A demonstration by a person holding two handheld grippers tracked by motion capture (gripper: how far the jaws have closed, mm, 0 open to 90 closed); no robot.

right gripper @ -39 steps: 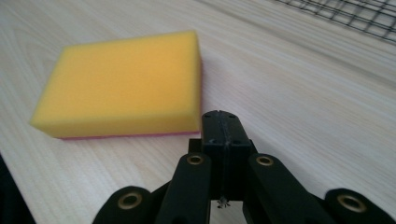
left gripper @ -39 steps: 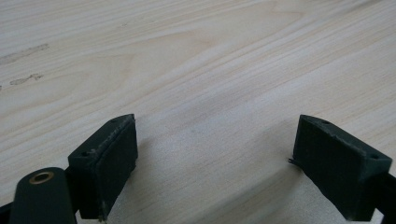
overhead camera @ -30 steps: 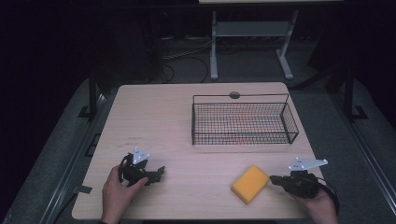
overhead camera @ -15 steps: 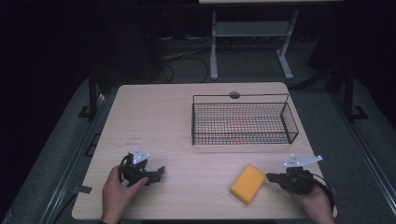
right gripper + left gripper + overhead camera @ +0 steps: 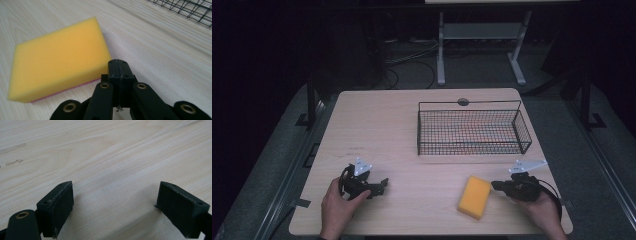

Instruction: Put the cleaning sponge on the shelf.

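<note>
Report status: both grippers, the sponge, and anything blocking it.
Left gripper open, over bare table. Right gripper shut, empty, tips at the yellow sponge. Sponge flat on table, outside wire basket. Nothing in the way.

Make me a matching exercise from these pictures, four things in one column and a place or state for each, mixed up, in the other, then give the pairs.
Things:
1. sponge
2. wire basket
3. left gripper
4. right gripper

Places or states:
A. jaws pressed together, nothing between them
B. black, standing at the far right part of the table
C. jaws wide apart over bare wood
D. yellow, lying flat near the front edge

Pairs: 1-D, 2-B, 3-C, 4-A
</note>
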